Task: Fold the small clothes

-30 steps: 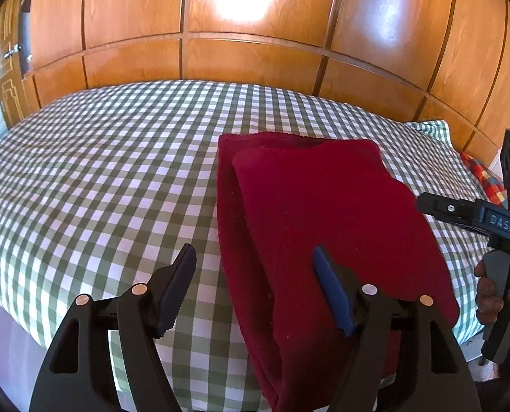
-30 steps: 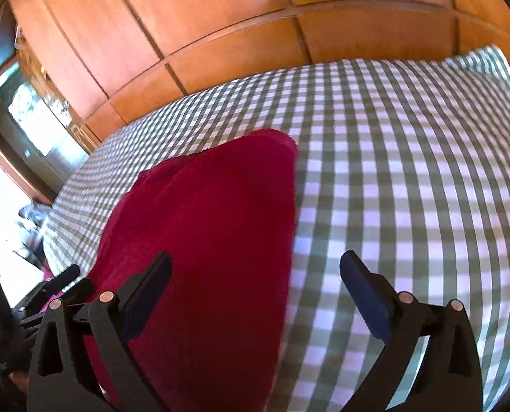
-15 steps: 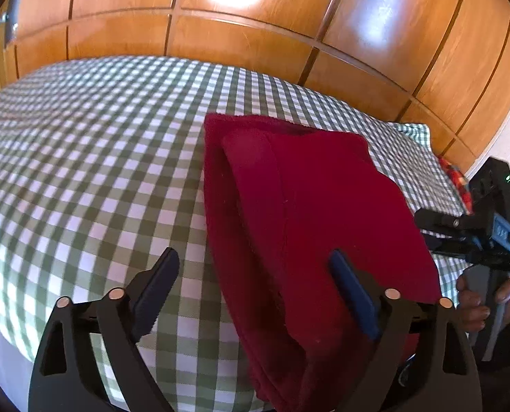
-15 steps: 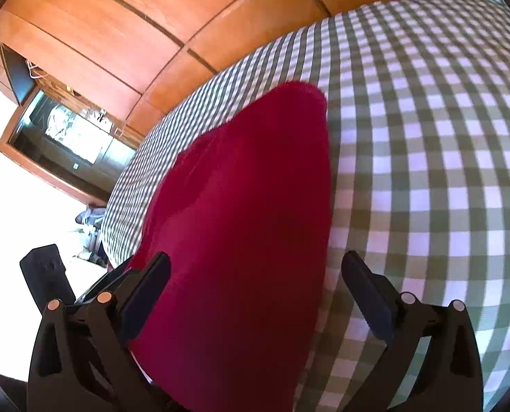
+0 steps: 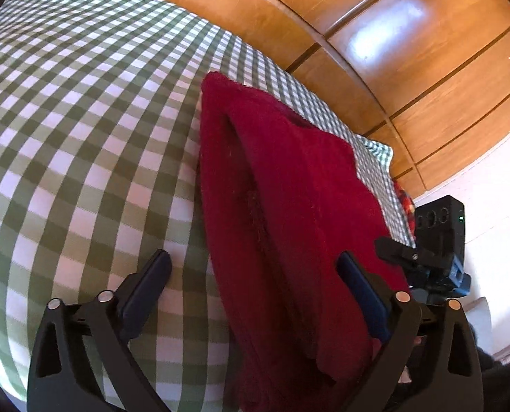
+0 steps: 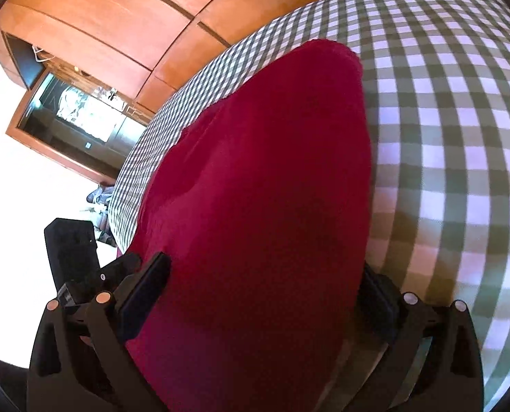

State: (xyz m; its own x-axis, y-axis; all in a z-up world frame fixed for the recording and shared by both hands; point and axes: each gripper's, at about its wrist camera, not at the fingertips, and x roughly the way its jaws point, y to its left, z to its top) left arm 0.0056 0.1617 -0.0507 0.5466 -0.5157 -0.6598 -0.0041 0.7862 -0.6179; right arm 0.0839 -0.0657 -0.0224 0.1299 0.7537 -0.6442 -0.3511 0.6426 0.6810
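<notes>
Left wrist view: red garment [image 5: 299, 213] lies part-folded lengthwise on the checked bed [image 5: 83, 110], one layer lapped over the other, near end hanging toward the bed edge. Left claw [image 5: 255, 285] is spread wide, jaws having just opened further, and straddles the garment's left edge: one finger over bare bedding, the other over the cloth, nothing pinched. Looks like a setup to take that near-left corner. Right wrist view: right claw [image 6: 262, 285] is also spread, with the garment [image 6: 265, 189] filling the gap between the fingers; the far finger is partly hidden behind the cloth, pads not visibly pressing. Both claws sit at the near end, likely so the next fold carries it away toward the wooden wardrobe [image 5: 409, 34]. Risk: grabbing only the top layer.
</notes>
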